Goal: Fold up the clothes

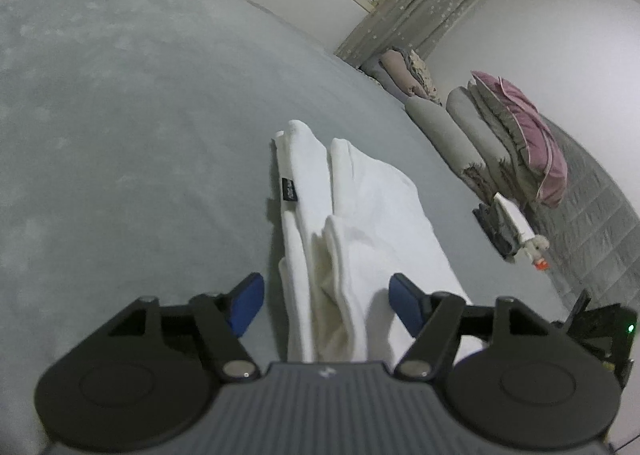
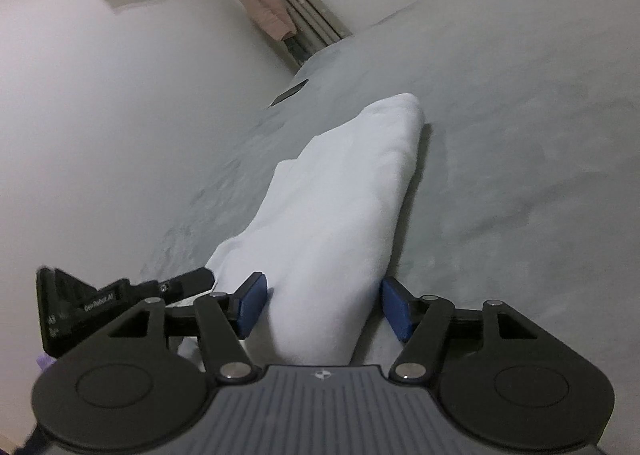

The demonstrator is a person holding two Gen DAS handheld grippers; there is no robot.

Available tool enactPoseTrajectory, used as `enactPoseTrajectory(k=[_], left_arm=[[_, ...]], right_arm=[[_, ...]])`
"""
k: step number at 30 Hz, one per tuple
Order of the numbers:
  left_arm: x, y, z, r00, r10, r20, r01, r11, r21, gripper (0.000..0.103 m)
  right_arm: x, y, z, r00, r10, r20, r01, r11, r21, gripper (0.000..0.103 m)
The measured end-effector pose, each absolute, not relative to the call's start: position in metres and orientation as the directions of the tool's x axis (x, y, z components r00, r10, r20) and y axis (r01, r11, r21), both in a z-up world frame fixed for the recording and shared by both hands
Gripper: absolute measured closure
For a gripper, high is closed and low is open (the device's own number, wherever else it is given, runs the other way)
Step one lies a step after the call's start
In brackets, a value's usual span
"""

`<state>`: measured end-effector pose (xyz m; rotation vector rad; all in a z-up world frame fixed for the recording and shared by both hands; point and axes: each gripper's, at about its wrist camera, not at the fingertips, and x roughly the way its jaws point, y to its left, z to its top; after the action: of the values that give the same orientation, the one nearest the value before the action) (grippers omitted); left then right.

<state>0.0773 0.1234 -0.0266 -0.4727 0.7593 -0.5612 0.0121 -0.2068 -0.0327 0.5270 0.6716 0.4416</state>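
Both tongs stand apart, the left tongs [image 1: 326, 305] and right tongs [image 2: 322, 307] each straddling one end of the white garment [image 1: 352, 223] without pressing it. It lies in a long, narrow fold on the grey bed [image 1: 120, 115]. To fold well, each should probably pinch every layer at its end.

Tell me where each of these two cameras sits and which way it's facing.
Left wrist view: sits on the left gripper, looking along its open blue-padded fingers down at the folded white garment on the grey bed, toward the pillows and curtain.
Right wrist view: sits on the right gripper, fingers open either side of the garment, facing a white wall; the left gripper's side shows at left.
Shared: the garment and the bed.
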Motion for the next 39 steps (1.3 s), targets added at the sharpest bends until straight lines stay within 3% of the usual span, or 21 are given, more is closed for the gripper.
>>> enactPoseTrajectory(k=[8, 13, 16, 39], left_arm=[[0.07, 0.116, -0.027, 0.611, -0.603, -0.513, 0.304, 0.777, -0.551, 0.039], [0.069, 0.116, -0.029, 0.604, -0.61, -0.512, 0.302, 0.77, -0.562, 0.052], [0.071, 0.117, -0.03, 0.598, -0.618, -0.511, 0.299, 0.763, -0.573, 0.055], [0.072, 0.119, -0.035, 0.596, -0.626, -0.503, 0.284, 0.75, -0.598, 0.054]], right_arm=[[0.009, -0.196, -0.036, 0.71, 0.528, -0.466, -0.218, 0.794, 0.568, 0.038], [0.005, -0.193, -0.033, 0.715, 0.515, -0.472, -0.222, 0.808, 0.545, 0.04], [0.005, -0.189, -0.035, 0.719, 0.511, -0.471, -0.232, 0.815, 0.531, 0.04], [0.008, -0.18, -0.034, 0.725, 0.489, -0.485, -0.242, 0.84, 0.485, 0.036]])
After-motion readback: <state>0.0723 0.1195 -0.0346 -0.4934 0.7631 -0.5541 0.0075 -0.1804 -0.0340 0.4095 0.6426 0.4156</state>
